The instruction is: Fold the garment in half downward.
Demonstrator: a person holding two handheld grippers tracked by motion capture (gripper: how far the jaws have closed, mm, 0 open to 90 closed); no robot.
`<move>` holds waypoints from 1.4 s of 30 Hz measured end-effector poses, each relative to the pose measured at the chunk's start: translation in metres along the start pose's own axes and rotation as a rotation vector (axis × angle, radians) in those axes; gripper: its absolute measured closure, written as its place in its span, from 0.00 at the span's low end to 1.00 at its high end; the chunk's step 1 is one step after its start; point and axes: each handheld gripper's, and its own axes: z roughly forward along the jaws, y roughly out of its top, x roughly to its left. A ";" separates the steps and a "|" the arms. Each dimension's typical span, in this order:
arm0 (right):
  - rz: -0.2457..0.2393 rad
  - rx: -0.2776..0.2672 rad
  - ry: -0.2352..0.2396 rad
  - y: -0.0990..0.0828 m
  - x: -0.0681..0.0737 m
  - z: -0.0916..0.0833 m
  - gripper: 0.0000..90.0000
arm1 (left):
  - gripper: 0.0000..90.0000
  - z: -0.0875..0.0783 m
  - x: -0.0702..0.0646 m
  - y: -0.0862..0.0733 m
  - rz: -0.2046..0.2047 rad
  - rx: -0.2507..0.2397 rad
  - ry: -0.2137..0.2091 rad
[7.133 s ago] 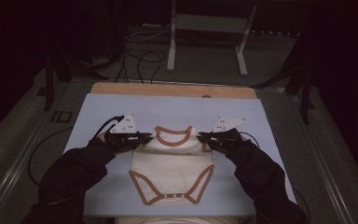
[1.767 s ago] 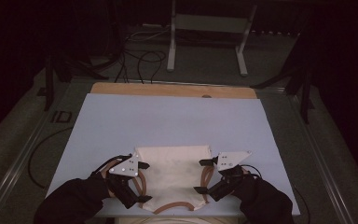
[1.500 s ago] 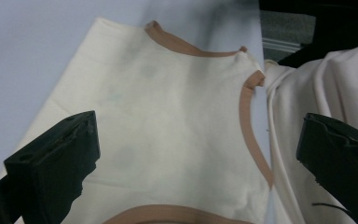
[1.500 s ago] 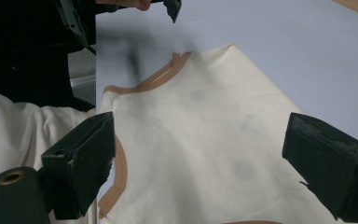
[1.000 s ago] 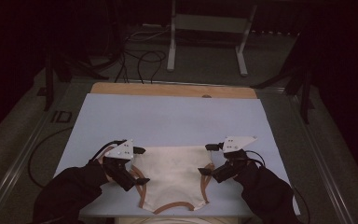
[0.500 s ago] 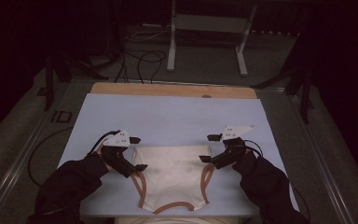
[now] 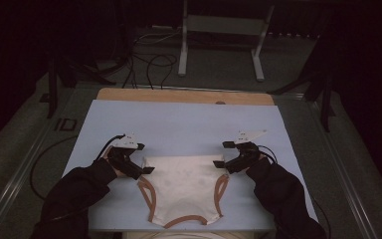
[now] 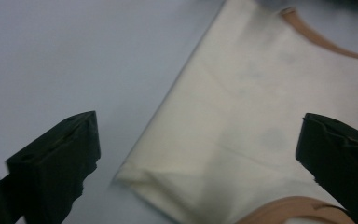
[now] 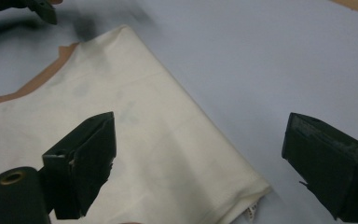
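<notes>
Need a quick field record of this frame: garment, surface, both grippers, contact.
garment: cream baby bodysuit with brown trim, folded, lying flat
fold edge: straight, on the far side, between the two grippers
surface: pale blue mat on a table
left gripper: open, at the left corner of the fold
right gripper: open, at the right corner of the fold
contact: in both gripper views the jaws stand apart over the corners, cloth not clamped
</notes>
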 end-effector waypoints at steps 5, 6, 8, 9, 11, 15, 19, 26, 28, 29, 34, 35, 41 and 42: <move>0.008 0.041 -0.027 -0.006 -0.008 0.007 0.11 | 0.11 0.007 0.007 -0.007 -0.021 0.036 0.011; 0.015 0.046 -0.029 -0.007 -0.010 0.009 0.11 | 0.14 0.010 0.010 -0.010 -0.028 0.048 0.016; 0.032 0.061 -0.039 -0.010 -0.014 0.012 0.14 | 0.17 0.013 0.012 -0.012 -0.034 0.066 0.009; 0.042 0.069 -0.045 -0.011 -0.016 0.014 0.15 | 0.19 0.013 0.012 -0.012 -0.034 0.066 0.009; 0.047 0.086 -0.043 -0.014 -0.020 0.018 0.15 | 0.23 0.018 0.016 -0.015 -0.043 0.082 0.011; 0.070 0.111 -0.046 -0.020 -0.026 0.024 0.18 | 0.32 0.020 0.020 -0.017 -0.052 0.095 0.017; 0.076 0.126 -0.054 -0.024 -0.029 0.026 0.23 | 0.41 0.022 0.023 -0.020 -0.064 0.102 0.020; 0.082 0.167 -0.033 -0.027 -0.033 0.030 0.46 | 0.55 0.023 0.024 -0.023 -0.065 0.105 0.010; 0.078 0.179 -0.035 -0.028 -0.032 0.031 0.50 | 0.58 0.023 0.024 -0.023 -0.064 0.108 0.010; 0.074 0.177 -0.035 -0.028 -0.032 0.030 0.55 | 0.61 0.023 0.023 -0.022 -0.060 0.112 0.010; 0.066 0.199 -0.040 -0.027 -0.032 0.029 0.78 | 0.76 0.023 0.023 -0.022 -0.062 0.118 0.001; 0.059 0.203 -0.032 -0.027 -0.032 0.029 0.81 | 0.79 0.022 0.023 -0.022 -0.063 0.118 0.000; 0.036 0.215 -0.018 -0.024 -0.029 0.028 0.94 | 0.93 0.022 0.024 -0.021 -0.068 0.126 -0.020; 0.041 0.215 -0.017 -0.024 -0.029 0.028 0.95 | 0.94 0.022 0.024 -0.020 -0.068 0.118 -0.015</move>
